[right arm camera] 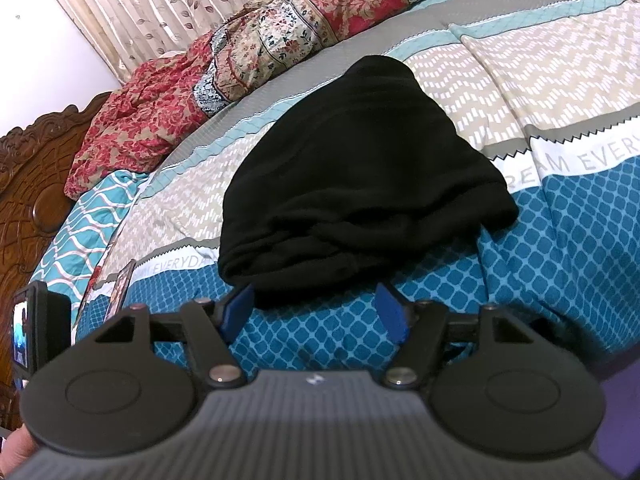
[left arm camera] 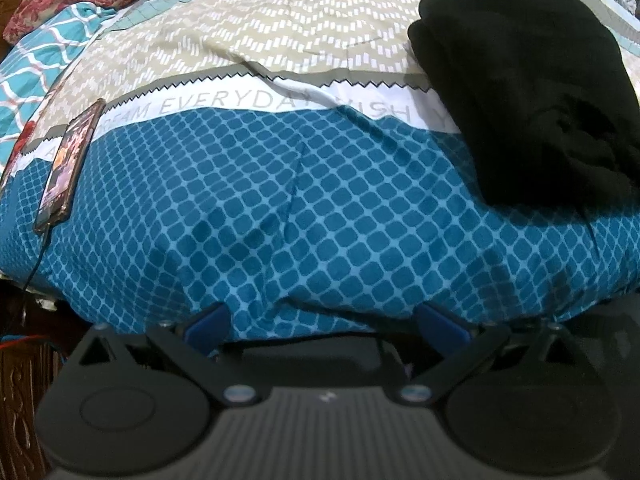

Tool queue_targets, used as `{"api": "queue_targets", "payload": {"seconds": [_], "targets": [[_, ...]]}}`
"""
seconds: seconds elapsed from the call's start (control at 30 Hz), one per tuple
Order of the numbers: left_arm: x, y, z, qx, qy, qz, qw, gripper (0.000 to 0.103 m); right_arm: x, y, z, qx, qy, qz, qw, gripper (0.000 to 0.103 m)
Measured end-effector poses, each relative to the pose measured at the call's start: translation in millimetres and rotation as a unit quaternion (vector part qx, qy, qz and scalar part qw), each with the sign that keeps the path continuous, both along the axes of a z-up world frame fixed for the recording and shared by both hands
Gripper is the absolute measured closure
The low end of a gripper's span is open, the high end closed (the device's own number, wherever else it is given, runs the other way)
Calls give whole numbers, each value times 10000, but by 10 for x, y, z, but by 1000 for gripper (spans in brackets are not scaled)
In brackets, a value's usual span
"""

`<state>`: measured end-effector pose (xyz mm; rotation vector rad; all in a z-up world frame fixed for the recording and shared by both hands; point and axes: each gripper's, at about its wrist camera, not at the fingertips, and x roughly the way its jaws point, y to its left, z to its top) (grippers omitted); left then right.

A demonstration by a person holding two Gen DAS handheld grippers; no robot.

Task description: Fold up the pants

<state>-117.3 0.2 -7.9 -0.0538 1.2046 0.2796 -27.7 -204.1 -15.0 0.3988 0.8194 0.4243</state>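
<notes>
- On the bed, across the patterned bedspread (right arm camera: 560,240), I am seeing the black pants (right arm camera: 360,168) lying folded into a thick bundle, straddling the beige zigzag band, the white lettered strip and the blue lattice band.
- From my left wrist camera, the pants (left arm camera: 528,92) are sitting at the upper right, well apart from my left gripper (left arm camera: 324,320).
- My left gripper is hanging over the blue lattice part near the bed's edge, its jaws standing spread wide with only bedspread (left arm camera: 280,200) showing between the blue fingertips (left arm camera: 208,324).
- My right gripper (right arm camera: 316,308) is pointing at the near end of the pants; its jaws are standing apart and pinching nothing.
- Its blue fingertips (right arm camera: 240,304) are sitting just beside the bundle's near edge, one on each side of it, and I cannot tell whether the left one is brushing the cloth.
- A phone (left arm camera: 66,160) with a lit screen is lying on the bedspread at the left, with a dark cable trailing off its lower end.
- Red floral bedding (right arm camera: 132,128) and more patterned cloth are lying heaped along the far side of the bed, beside a carved wooden headboard (right arm camera: 28,184) and a leaf-print curtain (right arm camera: 160,4).
- At the lower left of my right wrist view, a bit of a hand (right arm camera: 16,452) is showing under the gripper body.
</notes>
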Motion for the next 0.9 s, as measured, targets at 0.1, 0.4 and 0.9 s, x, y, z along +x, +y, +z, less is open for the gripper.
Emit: {"api": "queue_targets", "payload": {"seconds": [0.1,0.4,0.9], "targets": [[7,-3,-30,-4,56,9,10000,0,11,-15,-21,18,36,-15,10000,33],[39,-15,-111,20,204,28,9998,0,42,-62,-77,69,134,-7,9999,33],[82,8,-274,2,404,57,9992,0,57,-70,-131,44,271,-67,9996,32]]}}
